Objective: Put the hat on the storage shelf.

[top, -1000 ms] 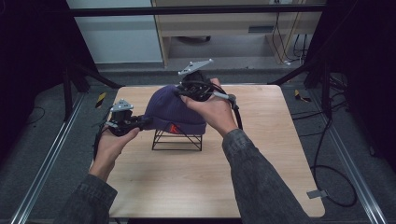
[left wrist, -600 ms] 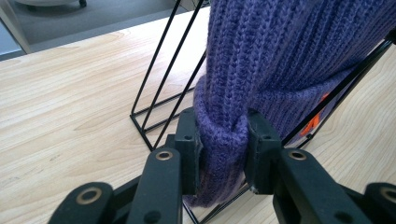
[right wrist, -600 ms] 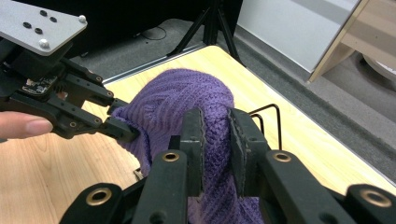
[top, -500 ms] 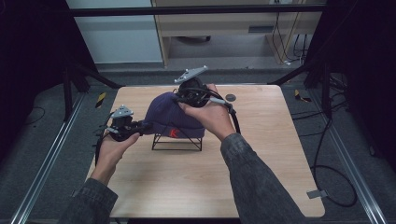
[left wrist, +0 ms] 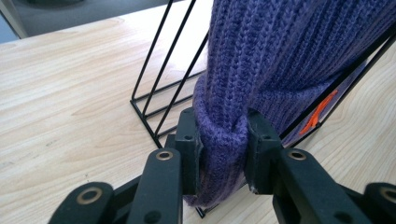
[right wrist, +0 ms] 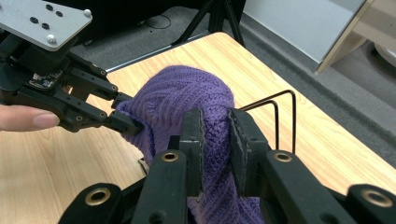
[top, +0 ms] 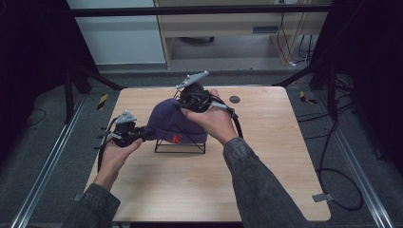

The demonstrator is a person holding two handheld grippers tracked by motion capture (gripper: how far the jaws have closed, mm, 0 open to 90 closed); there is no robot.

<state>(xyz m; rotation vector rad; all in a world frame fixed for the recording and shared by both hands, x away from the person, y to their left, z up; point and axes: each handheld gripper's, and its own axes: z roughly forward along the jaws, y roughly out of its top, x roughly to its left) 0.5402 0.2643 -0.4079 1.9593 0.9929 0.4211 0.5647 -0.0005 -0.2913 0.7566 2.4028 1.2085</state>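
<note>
A purple knitted hat (top: 173,121) with a red letter on its rim is draped over a black wire stand (top: 180,147) in the middle of the wooden table. My left gripper (top: 145,133) comes in from the left, shut on the hat's folded rim (left wrist: 219,154) low beside the wire stand (left wrist: 159,70). My right gripper (top: 183,102) is at the hat's far upper side, shut on a fold of the knit (right wrist: 215,135). In the right gripper view the left gripper (right wrist: 128,121) bites the hat (right wrist: 182,93) from the far side, with a wire loop (right wrist: 280,107) sticking out at the right.
The wooden table (top: 266,156) has bare room in front and to the right of the stand. A small dark disc (top: 234,99) lies near its far edge. Cables (top: 332,175) trail on the floor to the right, and a shelf unit stands behind.
My left hand has sunk a little with the rim, and the hat sits lower over the wire stand. The right gripper has barely shifted.
</note>
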